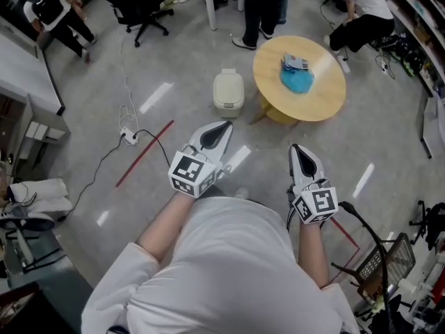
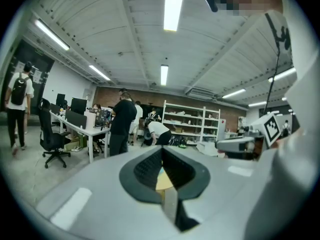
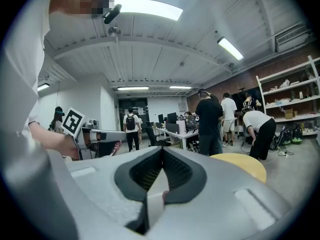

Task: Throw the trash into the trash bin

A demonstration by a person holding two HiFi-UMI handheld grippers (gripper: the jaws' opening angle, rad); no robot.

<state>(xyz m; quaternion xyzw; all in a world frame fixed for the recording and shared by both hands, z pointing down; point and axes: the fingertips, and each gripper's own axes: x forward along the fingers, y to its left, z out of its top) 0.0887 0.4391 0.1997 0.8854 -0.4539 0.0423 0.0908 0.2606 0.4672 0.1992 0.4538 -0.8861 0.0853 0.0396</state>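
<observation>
head view, near to far: my left gripper (image 1: 226,125) and right gripper (image 1: 297,147) are held out in front of my white shirt (image 1: 229,270), side by side over the grey floor (image 1: 174,207), touching nothing; left gripper view: jaws pressed together at the tips, nothing between them; right gripper view: same, jaws together and empty, with the other gripper's marker cube off to the side; a red tape line (image 1: 144,154) runs across the floor to the left of the left gripper, with a power strip (image 1: 128,136) and its cable just beyond it; past the gripper tips a beige lidded trash bin (image 1: 228,92) stands on the floor, lid down, just beside a round wooden table (image 1: 327,103); on the table, well apart from both grippers, lies the blue crumpled trash (image 1: 297,81) with a small packet (image 1: 295,62) resting at its far edge; beyond the table people (image 1: 264,5) stand and crouch; an office chair (image 1: 142,9) sits at far left.
</observation>
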